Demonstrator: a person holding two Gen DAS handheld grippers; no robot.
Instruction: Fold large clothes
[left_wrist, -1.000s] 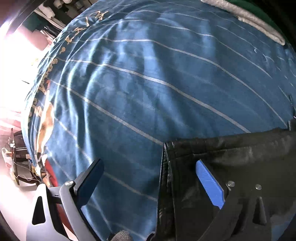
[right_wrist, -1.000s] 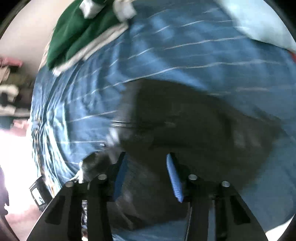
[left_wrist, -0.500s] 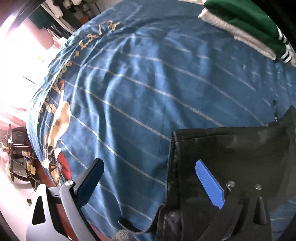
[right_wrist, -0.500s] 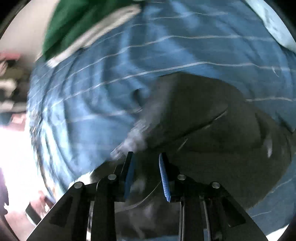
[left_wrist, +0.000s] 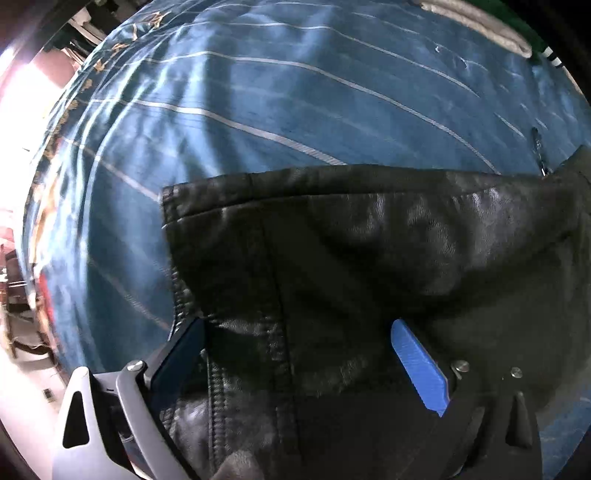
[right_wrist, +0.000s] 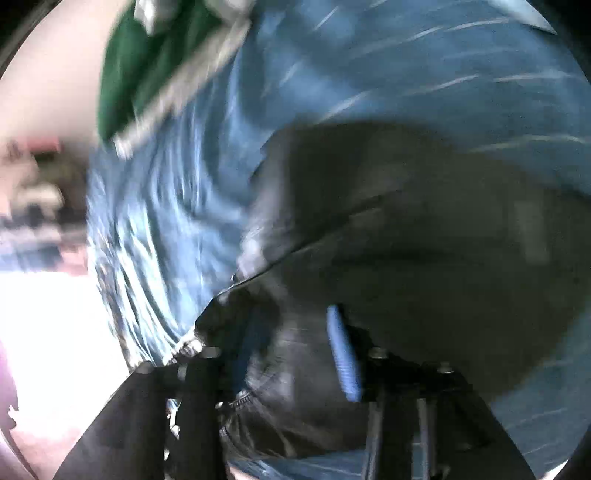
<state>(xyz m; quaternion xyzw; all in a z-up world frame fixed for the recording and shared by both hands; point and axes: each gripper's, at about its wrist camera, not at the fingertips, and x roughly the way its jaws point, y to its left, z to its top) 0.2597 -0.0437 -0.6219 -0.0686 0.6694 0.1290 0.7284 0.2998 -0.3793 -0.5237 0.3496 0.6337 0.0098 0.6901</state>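
Black leather jacket (left_wrist: 369, 258) lies on the blue striped bedspread (left_wrist: 258, 92), under both grippers. Left gripper (left_wrist: 295, 343) spread wide over its seamed edge; right gripper (right_wrist: 295, 343) opening, jacket between its fingers, grip blurred.

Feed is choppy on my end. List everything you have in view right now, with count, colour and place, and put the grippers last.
jacket: one, black, leather-like, lying flat on the bedspread under both grippers.
bedspread: one, blue with thin white stripes, covers the whole bed.
green garment: one, green with white trim, bunched at the far edge of the bedspread.
room clutter: count unclear, overexposed, beyond the bed's edge.
left gripper: one, blue pads, jaws wide apart over the jacket's corner, not pinching it.
right gripper: one, blue pads, jaws opening, jacket fabric between them; view blurred.
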